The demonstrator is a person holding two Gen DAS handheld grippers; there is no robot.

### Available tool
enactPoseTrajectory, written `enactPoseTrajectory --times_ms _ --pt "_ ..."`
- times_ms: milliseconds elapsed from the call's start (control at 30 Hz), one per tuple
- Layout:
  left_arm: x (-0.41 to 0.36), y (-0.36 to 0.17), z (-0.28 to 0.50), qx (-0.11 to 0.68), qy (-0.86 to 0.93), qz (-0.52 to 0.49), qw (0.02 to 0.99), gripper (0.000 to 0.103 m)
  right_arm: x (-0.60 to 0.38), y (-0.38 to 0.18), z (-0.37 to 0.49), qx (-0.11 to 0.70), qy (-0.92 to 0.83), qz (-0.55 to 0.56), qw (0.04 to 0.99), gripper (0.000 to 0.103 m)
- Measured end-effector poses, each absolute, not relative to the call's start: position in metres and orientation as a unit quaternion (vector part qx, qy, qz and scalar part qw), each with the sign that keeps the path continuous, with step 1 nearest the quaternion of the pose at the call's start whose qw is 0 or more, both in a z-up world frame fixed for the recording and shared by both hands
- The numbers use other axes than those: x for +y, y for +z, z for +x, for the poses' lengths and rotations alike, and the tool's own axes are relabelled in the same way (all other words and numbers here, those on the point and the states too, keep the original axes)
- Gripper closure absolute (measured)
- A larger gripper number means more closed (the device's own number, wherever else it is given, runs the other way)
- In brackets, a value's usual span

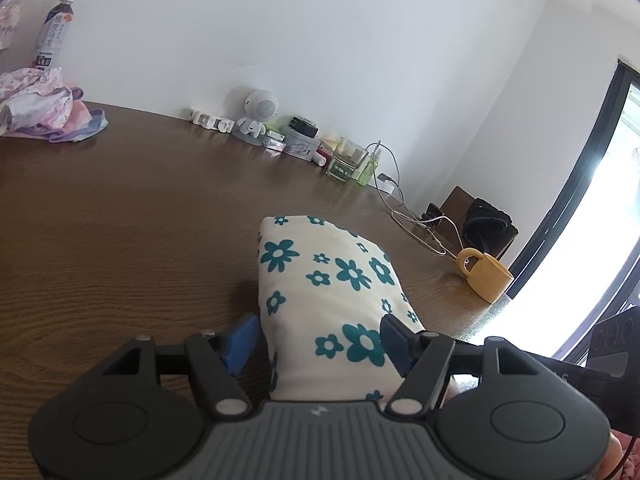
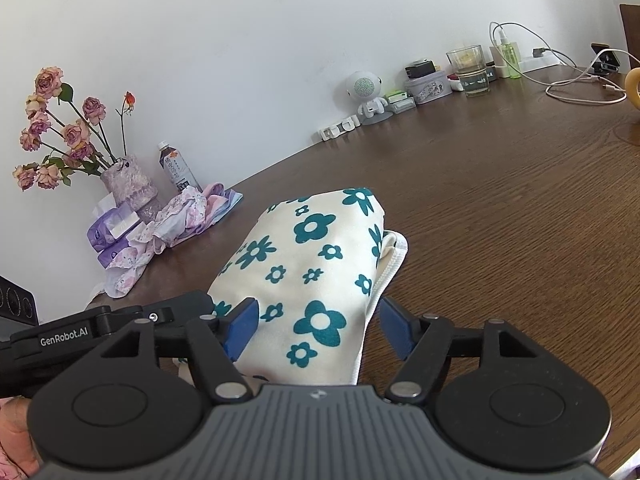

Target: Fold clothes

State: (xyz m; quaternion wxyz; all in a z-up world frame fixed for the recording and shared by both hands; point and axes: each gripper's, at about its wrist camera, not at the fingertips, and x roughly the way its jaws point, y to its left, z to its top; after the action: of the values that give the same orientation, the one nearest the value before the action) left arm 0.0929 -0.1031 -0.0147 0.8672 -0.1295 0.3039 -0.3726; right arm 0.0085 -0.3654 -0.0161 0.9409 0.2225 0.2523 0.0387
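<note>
Folded floral garment on table, between open left hand-held gripper jaws

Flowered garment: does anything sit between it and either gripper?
Nothing visible. The folded flowered garment lies directly between the open blue fingers of the left gripper and the right gripper, neither visibly pinching it.

White letters reading "GenRobot.AI" stand on the black flat arm of the other handheld claw, which shows left of the folded cream cloth with teal flowers. The clear plastic drink bottle with a white cap, beside the purple vase, carries a label with printed characters too small to read. The square glass tumbler bears a band of unreadable print.
</note>
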Motion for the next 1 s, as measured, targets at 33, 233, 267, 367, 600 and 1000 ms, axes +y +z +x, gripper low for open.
enactPoseTrajectory --times_ms 33,233,267,367,600,1000 --pt "-0.103 -0.0147 0.0929 0.304 -0.372 -0.129 0.868 0.037 -0.3655 -0.0162 0.0084 0.252 0.039 0.222 0.941 0.034" --pt "-0.1036 -0.0145 0.0932 0.303 -0.372 -0.128 0.868 0.037 -0.3648 -0.0162 0.0084 0.253 0.038 0.221 0.941 0.034" --pt "-0.1037 -0.0147 0.0935 0.303 -0.372 -0.128 0.868 0.037 -0.3649 -0.0163 0.0084 0.253 0.038 0.221 0.941 0.034" --pt "-0.1038 -0.0149 0.0935 0.304 -0.371 -0.128 0.868 0.037 -0.3654 -0.0166 0.0081 0.253 0.038 0.222 0.941 0.034" --pt "-0.1037 -0.0153 0.0937 0.305 -0.37 -0.127 0.868 0.037 -0.3652 -0.017 0.0084 0.255 0.038 0.221 0.941 0.034" --pt "-0.1047 -0.0166 0.0939 0.308 -0.368 -0.125 0.868 0.037 -0.3661 -0.0174 0.0076 0.256 0.039 0.221 0.94 0.033"
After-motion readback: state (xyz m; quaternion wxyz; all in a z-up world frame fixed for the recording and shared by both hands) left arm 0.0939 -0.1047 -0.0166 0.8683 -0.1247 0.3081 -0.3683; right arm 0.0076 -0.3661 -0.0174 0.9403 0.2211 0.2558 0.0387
